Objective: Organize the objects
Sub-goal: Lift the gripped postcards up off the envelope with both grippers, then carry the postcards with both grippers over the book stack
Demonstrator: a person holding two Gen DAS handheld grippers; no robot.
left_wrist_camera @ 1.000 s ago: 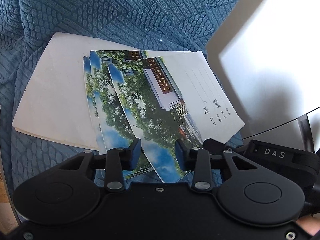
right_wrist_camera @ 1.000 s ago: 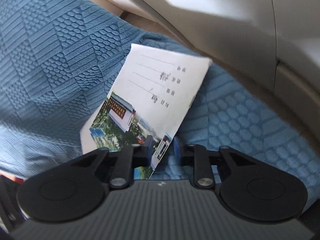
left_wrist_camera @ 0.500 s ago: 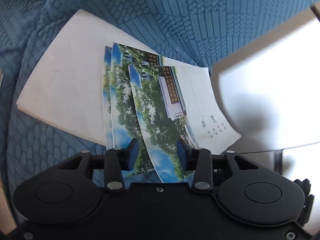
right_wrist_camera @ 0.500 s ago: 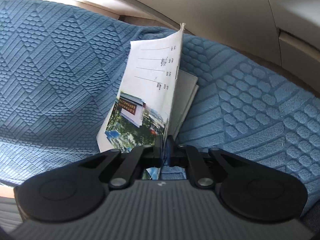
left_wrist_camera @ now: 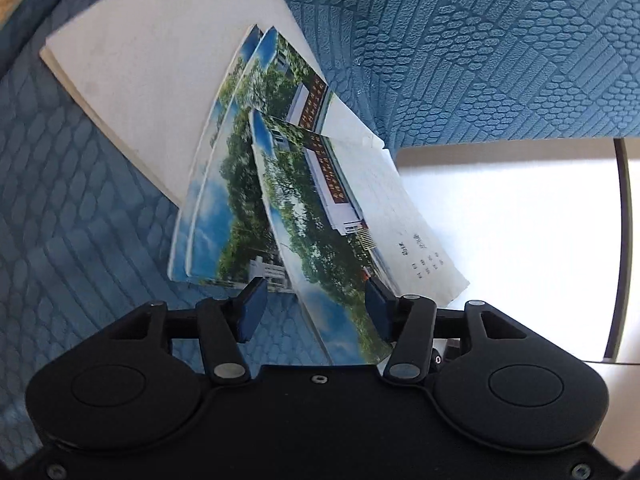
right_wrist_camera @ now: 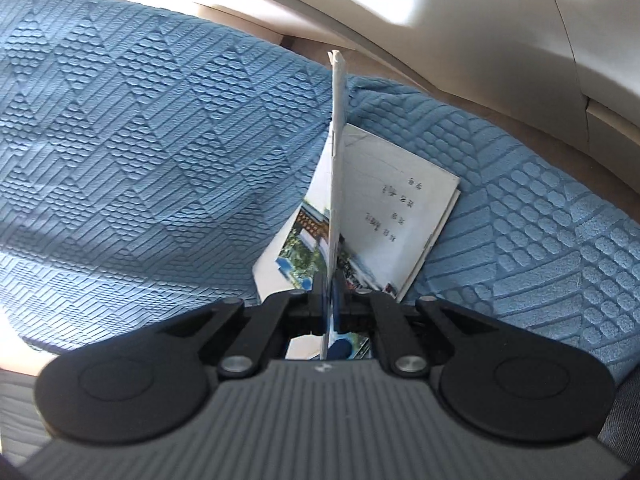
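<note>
Several photo-cover notebooks (left_wrist_camera: pixel 224 208) lie fanned on a large white pad (left_wrist_camera: pixel 152 76), all on a blue textured cover. The top notebook (left_wrist_camera: pixel 320 220) is raised off the pile, and its near corner sits between the fingers of my left gripper (left_wrist_camera: pixel 315 312). Those jaws are opening and the pads do not press on it. In the right wrist view my right gripper (right_wrist_camera: pixel 328 292) is shut on a notebook (right_wrist_camera: pixel 337 152), held up and seen edge-on. Under it another notebook (right_wrist_camera: pixel 396 208) lies flat with its white, written side up.
The blue textured cover (right_wrist_camera: pixel 140 140) spreads wide on both sides of the pile. A bright white surface (left_wrist_camera: pixel 508 248) borders it on the right in the left wrist view. A beige curved panel (right_wrist_camera: pixel 460 20) runs behind the cover in the right wrist view.
My right gripper closed on the notebook and lifted it until it stands edge-on. My left gripper rolled and shifted, and its jaws spread wider around the raised notebook's corner.
</note>
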